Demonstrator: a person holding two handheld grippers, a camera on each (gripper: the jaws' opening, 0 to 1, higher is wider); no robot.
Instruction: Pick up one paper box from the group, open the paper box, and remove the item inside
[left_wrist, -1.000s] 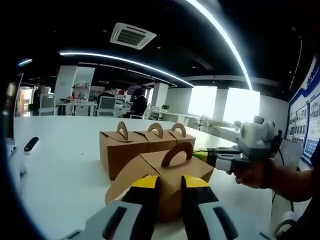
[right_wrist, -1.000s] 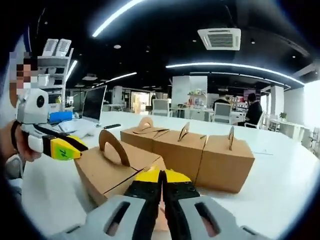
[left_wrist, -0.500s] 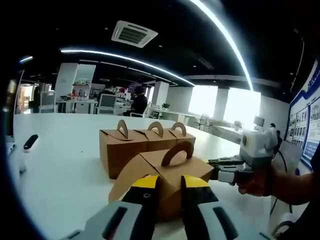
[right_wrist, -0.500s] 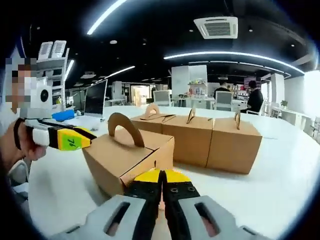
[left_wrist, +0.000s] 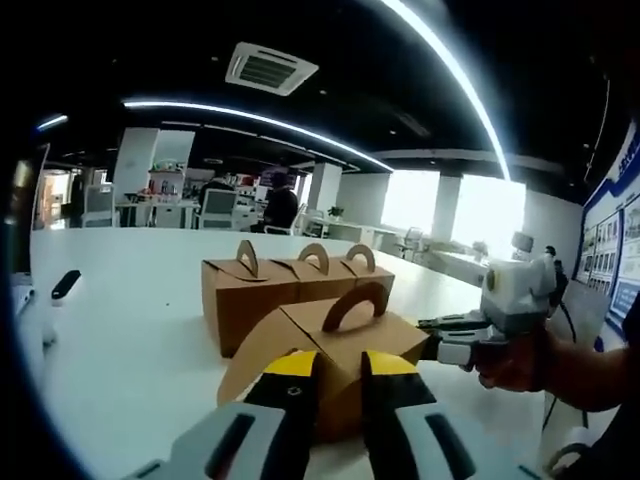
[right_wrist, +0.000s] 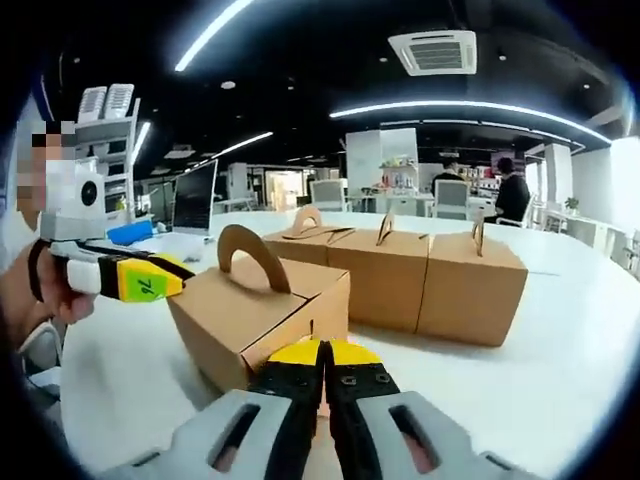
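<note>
Brown paper box (left_wrist: 335, 365) sits between left tool (left_wrist: 338, 367) and right tool (right_wrist: 322, 352).

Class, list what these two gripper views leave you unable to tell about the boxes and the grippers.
- What is inside the near box: its flaps are shut in both views.
- Whether the left gripper grips that box: left gripper view, the jaws hide the contact.
- Whether the right gripper pinches cardboard: right gripper view, shut jaws cover the box edge.
- The far sides of the three boxes in the row: turned away.
</note>
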